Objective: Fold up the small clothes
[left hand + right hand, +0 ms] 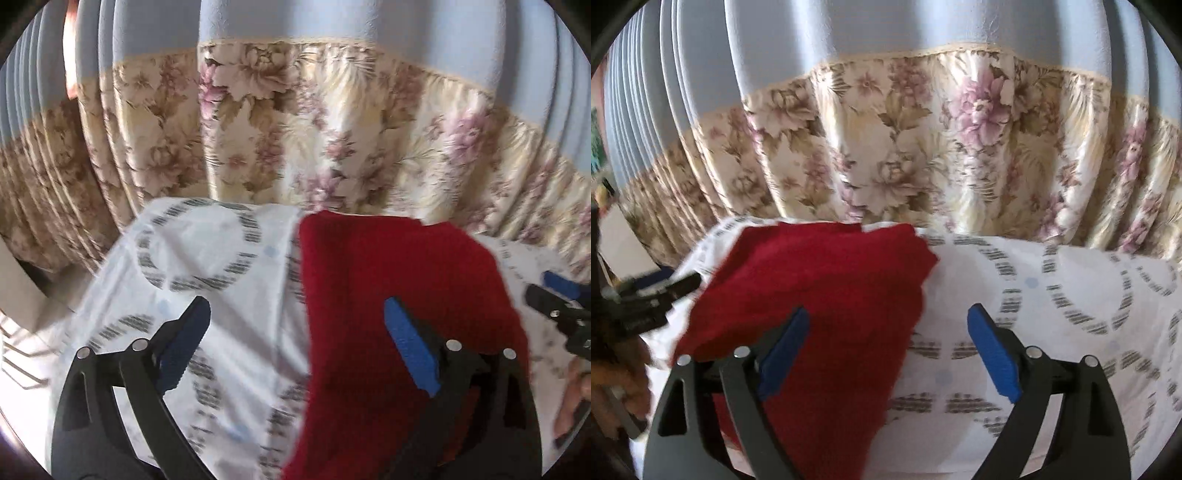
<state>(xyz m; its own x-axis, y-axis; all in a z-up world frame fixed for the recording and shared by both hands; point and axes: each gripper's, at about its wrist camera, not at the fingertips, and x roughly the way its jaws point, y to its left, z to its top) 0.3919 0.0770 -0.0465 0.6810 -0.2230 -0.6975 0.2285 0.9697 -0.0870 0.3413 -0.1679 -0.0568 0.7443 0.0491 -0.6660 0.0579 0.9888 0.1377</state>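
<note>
A dark red knit garment (388,295) lies flat on a white patterned sheet (207,258). My left gripper (295,332) is open and empty, its jaws wide apart over the garment's left edge. In the right wrist view the same garment (820,288) lies left of centre. My right gripper (886,339) is open and empty over the garment's right edge. The right gripper also shows at the right rim of the left wrist view (561,295). The left gripper shows at the left rim of the right wrist view (646,295).
A curtain, floral below (295,140) and pale blue above, hangs just behind the sheet's far edge. The sheet (1052,295) spreads right of the garment. A pale box (18,288) stands at the far left. Hands show at the frame rims.
</note>
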